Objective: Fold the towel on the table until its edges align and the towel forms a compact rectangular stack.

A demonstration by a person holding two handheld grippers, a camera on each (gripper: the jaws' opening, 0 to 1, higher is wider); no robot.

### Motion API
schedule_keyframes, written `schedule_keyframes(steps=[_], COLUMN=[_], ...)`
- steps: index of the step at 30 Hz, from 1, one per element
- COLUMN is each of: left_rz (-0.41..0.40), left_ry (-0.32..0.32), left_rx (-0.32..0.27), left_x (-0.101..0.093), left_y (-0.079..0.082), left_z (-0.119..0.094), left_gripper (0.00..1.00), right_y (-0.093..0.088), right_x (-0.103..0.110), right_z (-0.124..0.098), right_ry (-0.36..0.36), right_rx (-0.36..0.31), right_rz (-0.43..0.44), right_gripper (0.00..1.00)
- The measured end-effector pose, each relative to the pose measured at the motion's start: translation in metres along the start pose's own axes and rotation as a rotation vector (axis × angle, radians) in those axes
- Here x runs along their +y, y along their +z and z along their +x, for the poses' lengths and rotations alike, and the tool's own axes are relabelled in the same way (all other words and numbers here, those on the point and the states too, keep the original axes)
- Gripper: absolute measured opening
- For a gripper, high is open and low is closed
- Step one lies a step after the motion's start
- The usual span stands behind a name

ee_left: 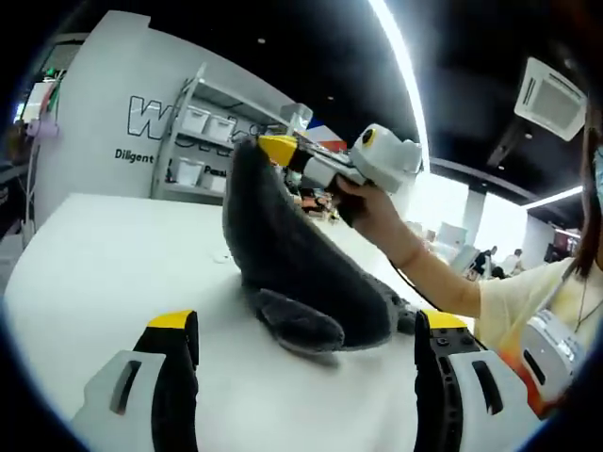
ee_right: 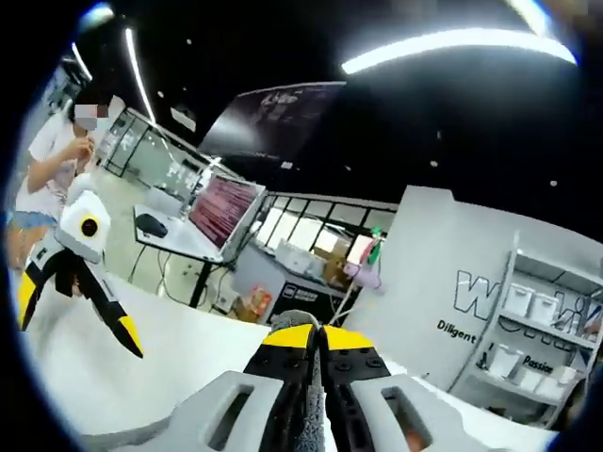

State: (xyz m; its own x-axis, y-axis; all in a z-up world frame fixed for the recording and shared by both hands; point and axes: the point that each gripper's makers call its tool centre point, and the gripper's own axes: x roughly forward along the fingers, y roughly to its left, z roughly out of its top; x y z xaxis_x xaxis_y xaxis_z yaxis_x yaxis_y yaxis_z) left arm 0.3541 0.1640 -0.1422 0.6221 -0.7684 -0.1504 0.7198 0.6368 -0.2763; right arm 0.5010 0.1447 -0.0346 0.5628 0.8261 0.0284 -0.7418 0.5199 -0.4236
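Note:
A dark grey towel [ee_left: 301, 268] lies bunched on the white table [ee_left: 104, 273], one corner pulled high into the air. A hand holds my right gripper [ee_left: 273, 149], which is shut on that raised corner. My left gripper [ee_left: 308, 322] stands open near the table's front, its yellow-tipped jaws on either side of the towel's lower heap without touching it. In the right gripper view, my right gripper [ee_right: 316, 341] has its jaws pressed together on a strip of the towel [ee_right: 305, 422]. The left gripper [ee_right: 75, 315] hangs open at the left, above the table [ee_right: 179, 358].
A metal shelf with white bins [ee_left: 203, 141] and a white wall with lettering [ee_left: 113, 113] stand behind the table. A desk with a lit monitor [ee_right: 221, 212] and a person [ee_right: 57, 160] are off to one side. A sleeve and badge [ee_left: 546, 320] show at the right.

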Motion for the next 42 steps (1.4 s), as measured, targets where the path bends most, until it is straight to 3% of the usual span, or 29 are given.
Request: schedule_keyframes(steps=[6, 11, 16, 20, 25, 28, 34, 42], left_rz=[-0.003, -0.005, -0.006, -0.007, -0.007, -0.008, -0.009, -0.01], left_ry=[0.002, 0.001, -0.001, -0.003, 0.002, 0.001, 0.0, -0.005], left_rx=[-0.001, -0.006, -0.013, -0.013, -0.008, -0.012, -0.014, -0.013], left_x=[0.001, 0.0, -0.001, -0.003, -0.002, -0.002, -0.002, -0.004], left_y=[0.0, 0.0, 0.002, 0.001, -0.001, 0.0, 0.002, 0.001], left_z=[-0.001, -0.002, -0.003, -0.002, -0.002, -0.002, -0.003, -0.002], left_gripper=[0.94, 0.94, 0.94, 0.94, 0.94, 0.94, 0.94, 0.94], right_y=[-0.037, -0.078, -0.094, -0.094, -0.085, -0.08, -0.068, -0.058], right_x=[0.035, 0.054, 0.06, 0.059, 0.048, 0.036, 0.01, -0.005], right_z=[0.028, 0.034, 0.034, 0.029, 0.019, 0.007, -0.025, -0.08], right_ry=[0.108, 0.154, 0.169, 0.172, 0.143, 0.107, 0.039, 0.03], right_rx=[0.081, 0.22, 0.248, 0.252, 0.242, 0.24, 0.239, 0.257], right_rz=[0.154, 0.201, 0.234, 0.239, 0.257, 0.224, 0.157, 0.177], right_gripper=[0.0, 0.0, 0.0, 0.03, 0.26, 0.31, 0.43, 0.66])
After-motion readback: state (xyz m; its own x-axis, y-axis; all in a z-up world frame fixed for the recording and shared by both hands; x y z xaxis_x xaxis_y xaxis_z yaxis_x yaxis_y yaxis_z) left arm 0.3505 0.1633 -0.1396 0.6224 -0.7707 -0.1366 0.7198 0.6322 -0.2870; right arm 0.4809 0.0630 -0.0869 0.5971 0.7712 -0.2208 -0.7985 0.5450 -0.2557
